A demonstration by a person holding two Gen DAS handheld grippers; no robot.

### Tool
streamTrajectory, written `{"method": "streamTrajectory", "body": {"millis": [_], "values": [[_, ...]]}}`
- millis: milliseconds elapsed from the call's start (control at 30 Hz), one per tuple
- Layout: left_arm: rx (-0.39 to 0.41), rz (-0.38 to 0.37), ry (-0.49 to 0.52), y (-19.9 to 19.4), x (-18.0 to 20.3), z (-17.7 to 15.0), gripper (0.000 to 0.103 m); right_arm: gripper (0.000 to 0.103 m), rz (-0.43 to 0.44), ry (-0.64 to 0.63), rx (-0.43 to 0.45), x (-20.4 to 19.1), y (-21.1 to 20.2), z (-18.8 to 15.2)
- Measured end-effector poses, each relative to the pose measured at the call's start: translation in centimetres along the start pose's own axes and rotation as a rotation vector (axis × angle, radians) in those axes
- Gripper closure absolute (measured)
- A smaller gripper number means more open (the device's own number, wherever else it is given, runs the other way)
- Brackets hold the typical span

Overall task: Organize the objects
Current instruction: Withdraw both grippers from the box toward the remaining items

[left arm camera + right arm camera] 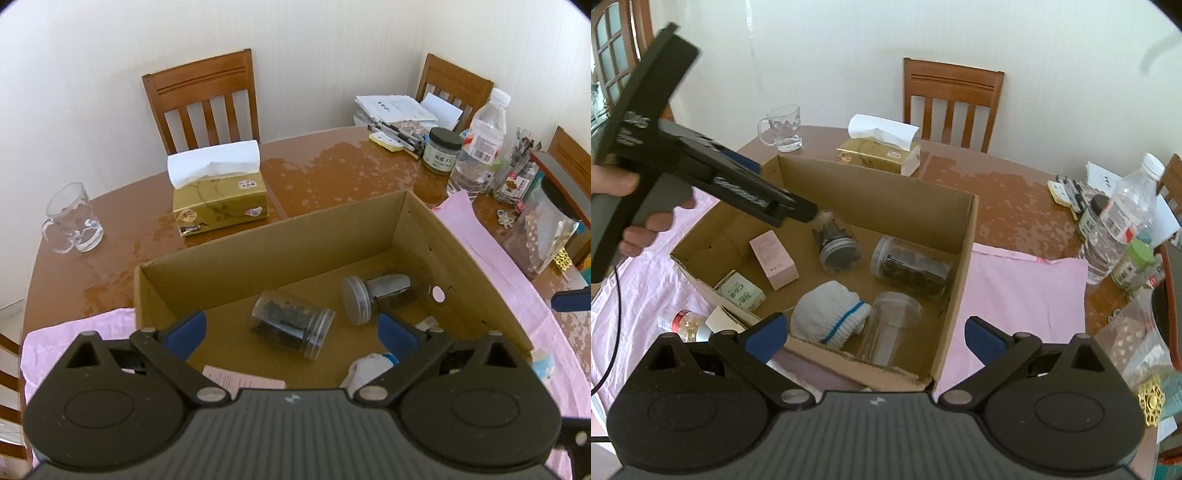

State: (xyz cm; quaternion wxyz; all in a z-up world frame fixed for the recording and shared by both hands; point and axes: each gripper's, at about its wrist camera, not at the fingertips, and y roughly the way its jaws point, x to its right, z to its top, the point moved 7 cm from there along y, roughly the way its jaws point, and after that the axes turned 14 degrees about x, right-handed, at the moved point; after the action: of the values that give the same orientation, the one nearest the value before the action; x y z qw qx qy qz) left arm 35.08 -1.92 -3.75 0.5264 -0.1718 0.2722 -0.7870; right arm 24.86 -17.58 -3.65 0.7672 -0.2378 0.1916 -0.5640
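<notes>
An open cardboard box (964, 236) sits on a pink cloth (1015, 288) spread over a round wooden bench (332, 166). Inside the box lie two clear jars of dark contents (910, 271), both on their sides, an empty clear jar (890, 328), a white rolled cloth with a blue stripe (831, 317), a pink carton (774, 264) and a small green-labelled packet (740, 293). The left tongs (291, 330) hang above the box with their blue-padded tips spread wide, holding nothing (seen from the right wrist view, a hand (631, 206) grips their handle). The right tongs (875, 334) hover over the box's near edge, also spread and empty. Behind the box stand a gold tissue box (219, 206) and a glass mug (72, 219); a water bottle (476, 147) and other clutter sit well apart to the right.
</notes>
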Motion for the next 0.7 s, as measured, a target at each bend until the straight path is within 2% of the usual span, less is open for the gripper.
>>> {"method": "streamTrajectory", "body": {"millis": [367, 600, 700], "values": [[0.041, 0.039, 0.036, -5.4, 0.5, -2.2, 0.002, 0.0, -0.072, 0.06, -0.005, -0.1, -2.1, -3.5], [0.028, 0.017, 0.094, -7.7, 2.3, -4.9, 0.001, 0.0, -0.111, 0.068, -0.025, 0.0, -3.0, -6.0], [0.019, 0.008, 0.08, -8.4, 2.9, -6.2, 0.001, 0.0, -0.129, 0.063, -0.035, 0.1, -3.4, -7.1]]}}
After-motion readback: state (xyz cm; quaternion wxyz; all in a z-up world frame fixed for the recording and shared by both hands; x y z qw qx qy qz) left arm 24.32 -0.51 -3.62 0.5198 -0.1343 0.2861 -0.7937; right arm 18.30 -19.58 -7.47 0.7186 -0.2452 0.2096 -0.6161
